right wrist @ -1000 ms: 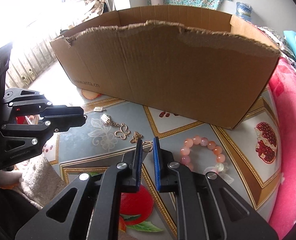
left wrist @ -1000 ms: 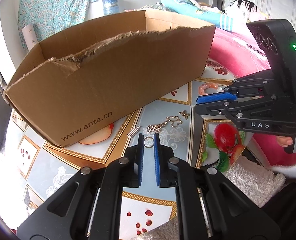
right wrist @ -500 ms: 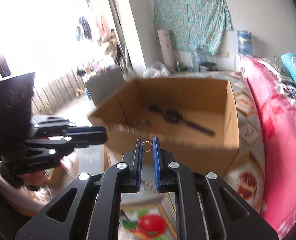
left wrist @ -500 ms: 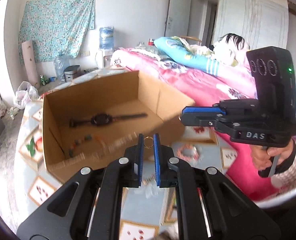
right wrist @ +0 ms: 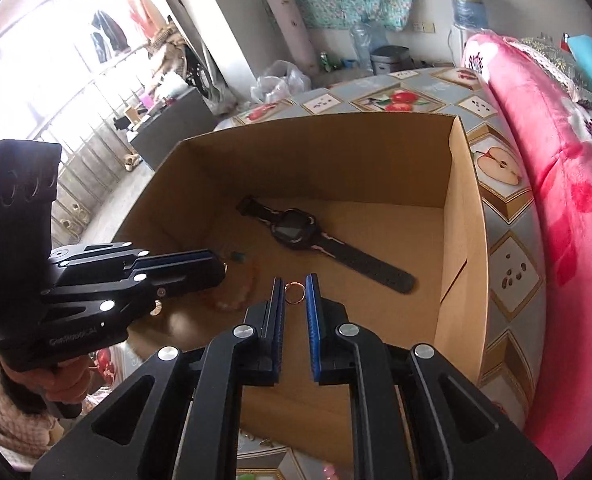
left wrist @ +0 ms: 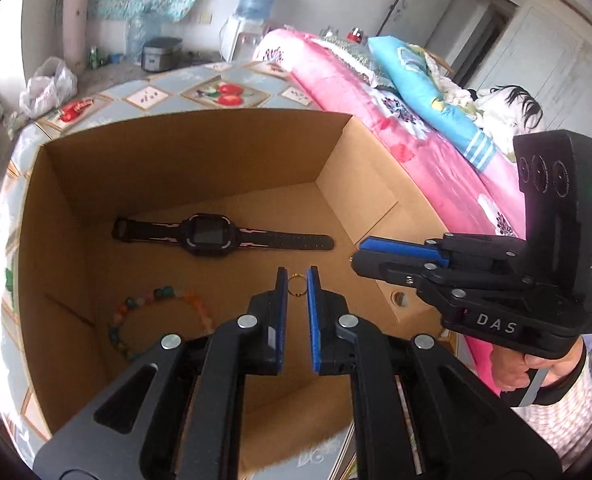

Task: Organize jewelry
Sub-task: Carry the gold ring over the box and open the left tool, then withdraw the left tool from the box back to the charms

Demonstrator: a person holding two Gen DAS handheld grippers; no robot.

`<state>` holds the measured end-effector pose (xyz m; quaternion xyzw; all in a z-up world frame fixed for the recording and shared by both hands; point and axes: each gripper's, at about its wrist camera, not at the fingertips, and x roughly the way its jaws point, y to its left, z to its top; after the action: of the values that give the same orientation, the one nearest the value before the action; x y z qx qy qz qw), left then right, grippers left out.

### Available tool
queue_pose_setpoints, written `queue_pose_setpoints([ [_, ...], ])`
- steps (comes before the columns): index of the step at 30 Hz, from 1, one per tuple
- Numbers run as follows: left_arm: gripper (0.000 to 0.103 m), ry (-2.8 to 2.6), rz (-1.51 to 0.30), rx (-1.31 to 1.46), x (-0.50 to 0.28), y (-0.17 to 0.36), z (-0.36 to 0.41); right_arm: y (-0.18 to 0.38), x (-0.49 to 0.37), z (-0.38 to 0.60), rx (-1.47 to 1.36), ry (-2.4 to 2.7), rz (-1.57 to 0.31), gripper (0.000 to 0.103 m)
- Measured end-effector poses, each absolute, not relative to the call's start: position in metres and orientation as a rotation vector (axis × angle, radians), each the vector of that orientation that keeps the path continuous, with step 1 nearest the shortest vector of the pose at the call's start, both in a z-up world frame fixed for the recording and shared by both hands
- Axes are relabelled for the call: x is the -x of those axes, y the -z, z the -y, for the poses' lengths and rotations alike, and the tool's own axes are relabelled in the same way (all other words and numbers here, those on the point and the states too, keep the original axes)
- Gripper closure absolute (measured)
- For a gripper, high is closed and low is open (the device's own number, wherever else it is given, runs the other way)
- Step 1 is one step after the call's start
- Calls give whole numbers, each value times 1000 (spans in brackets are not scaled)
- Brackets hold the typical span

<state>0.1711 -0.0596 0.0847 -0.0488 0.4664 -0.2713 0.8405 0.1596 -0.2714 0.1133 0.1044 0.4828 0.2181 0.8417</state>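
Holding both grippers over cardboard box [left wrist: 76,208] on fruit-print tablecloth [right wrist: 508,248] beside pink bed [right wrist: 568,184]; left gripper [left wrist: 296,285] pinches gold ring [left wrist: 296,284], right gripper [right wrist: 295,293] pinches rose ring [right wrist: 295,293].

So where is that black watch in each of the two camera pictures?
Left wrist view: the black watch lies on the floor of the cardboard box, left of middle, beyond the left gripper.
Right wrist view: the black watch lies near the picture's middle, slanting down to the right.
Shared landmark: the cardboard box.
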Motion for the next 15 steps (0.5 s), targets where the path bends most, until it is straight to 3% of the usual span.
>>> queue_pose_setpoints([
  [5,79,565,-1010,116,-184,-78,64,-115,-167,279,-250,-449,-1027,91],
  [15,78,549,-971,142,-180,-87,56,-120,-163,292,-299,-437,-997,91],
])
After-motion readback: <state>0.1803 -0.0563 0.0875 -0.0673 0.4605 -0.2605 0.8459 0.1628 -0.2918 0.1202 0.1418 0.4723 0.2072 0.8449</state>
